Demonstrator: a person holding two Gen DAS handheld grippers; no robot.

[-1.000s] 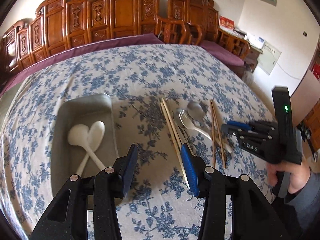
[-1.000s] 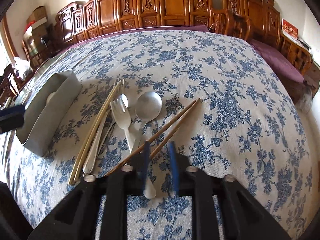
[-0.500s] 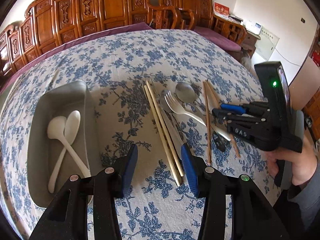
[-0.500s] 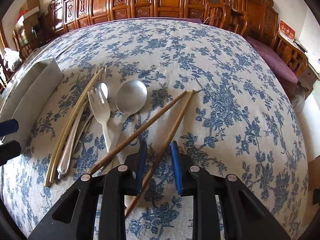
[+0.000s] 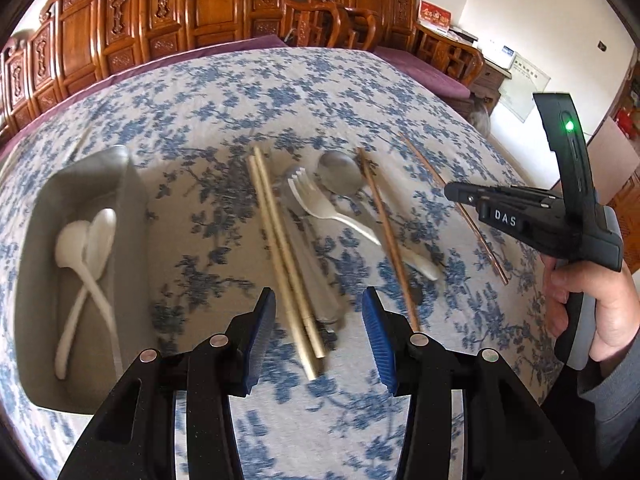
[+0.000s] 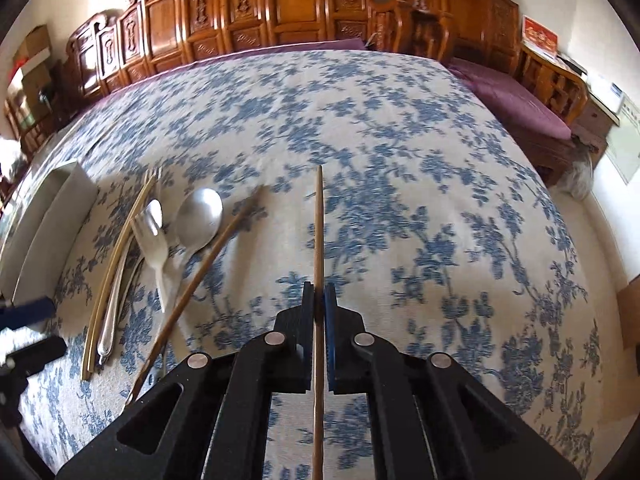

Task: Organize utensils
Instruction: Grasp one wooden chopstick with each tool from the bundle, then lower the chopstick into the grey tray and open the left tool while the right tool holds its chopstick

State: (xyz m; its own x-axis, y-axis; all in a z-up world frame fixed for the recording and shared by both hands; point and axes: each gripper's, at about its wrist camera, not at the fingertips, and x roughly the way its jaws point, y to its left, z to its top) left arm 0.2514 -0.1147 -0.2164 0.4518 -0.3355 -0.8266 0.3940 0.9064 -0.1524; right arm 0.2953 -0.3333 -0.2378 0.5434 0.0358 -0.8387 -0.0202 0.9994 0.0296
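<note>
My right gripper (image 6: 319, 300) is shut on a brown wooden chopstick (image 6: 318, 232), lifted off the cloth and pointing forward; it also shows in the left wrist view (image 5: 460, 206). Its twin, a second brown chopstick (image 6: 200, 276), lies on the table. Beside it lie a metal spoon (image 6: 200, 216), a white plastic fork (image 6: 154, 244) and a pair of pale bamboo chopsticks (image 5: 284, 256). My left gripper (image 5: 318, 320) is open and empty, just above the near ends of the pale chopsticks. A grey tray (image 5: 132, 216) at the left holds two white spoons (image 5: 86, 248).
The table carries a blue-flowered cloth (image 6: 400, 184). Carved wooden chairs (image 6: 280, 4) line the far edge. A metal-handled utensil (image 6: 110, 320) lies under the pale chopsticks. The hand holding the right gripper (image 5: 592, 300) is at the right of the left wrist view.
My right gripper closed on one brown chopstick and lifted it, swinging it away from its twin. My left gripper moved right and nearer to the pale chopsticks, staying open.
</note>
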